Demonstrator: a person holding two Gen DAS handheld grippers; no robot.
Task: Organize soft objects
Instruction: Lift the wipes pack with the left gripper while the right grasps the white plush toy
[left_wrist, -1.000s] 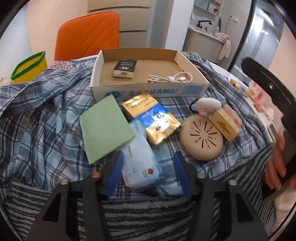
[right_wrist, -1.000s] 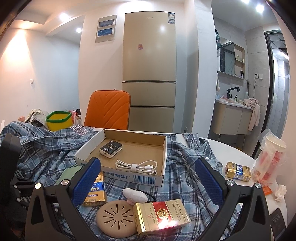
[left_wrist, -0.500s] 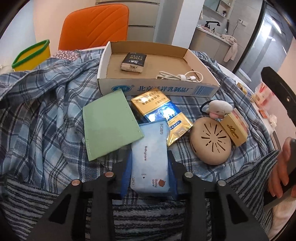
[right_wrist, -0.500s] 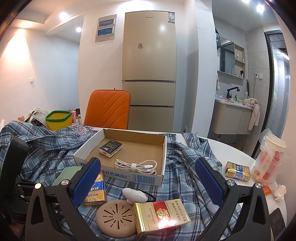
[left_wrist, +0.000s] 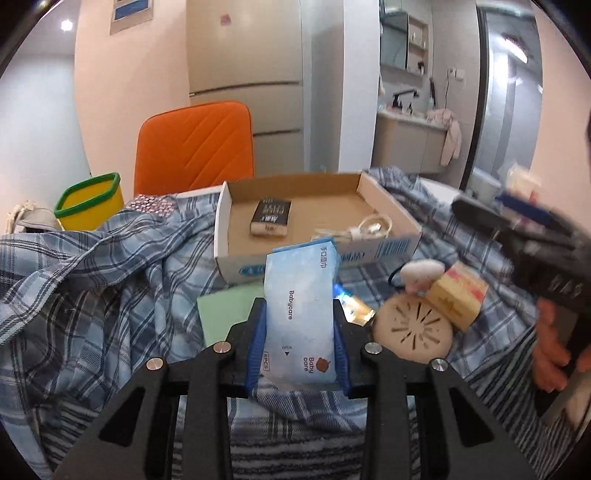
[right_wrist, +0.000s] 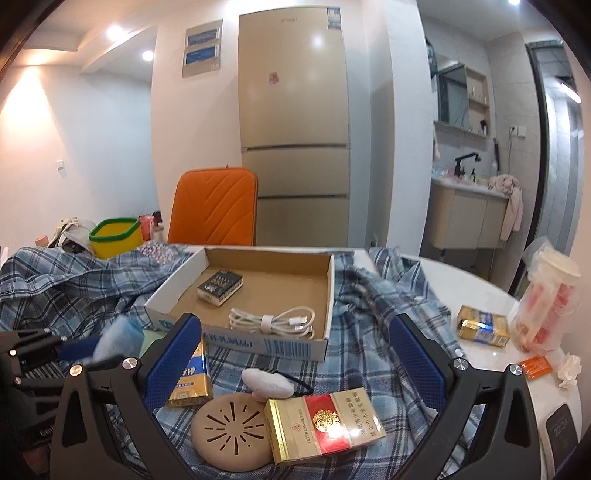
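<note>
Left tool (left_wrist: 298, 345): blue pads pressed against both long edges of the wipes pack (left_wrist: 301, 314), pinching it. A second ago the pack lay flat on the plaid shirt (left_wrist: 110, 280) with the pads spread either side; half a second ago they had closed on it. Now the pack is lifted clear of the cloth and stands tilted up in the grip, its top edge reaching in front of the near wall of the cardboard box (left_wrist: 317, 258). The pick is done; the carry has begun.

Right tool (right_wrist: 295, 354): pads spread wide, holding nothing, hovering over the near edge of the bench above the cigarette pack (right_wrist: 325, 421) and the round tan vent disc (right_wrist: 232, 432). Its view is nearly unchanged over the last second, so it has been idle.

Inside the box: a small dark packet (right_wrist: 220, 287) and a coiled white cable (right_wrist: 273, 321); the floor near the front wall looks free. Left on the shirt by the near edge: green pad (left_wrist: 229, 314), gold-and-blue pouch (right_wrist: 190, 373), white fuzzy item (right_wrist: 266, 382).

Judgement: the pack is probably bound for the box, though the destination cannot be confirmed from these views. The pack is soft and bows slightly in the grip; it may sag or slip if tipped further. In the right wrist view it shows only as a blur at far left, so its height over the cloth is uncertain.
</note>
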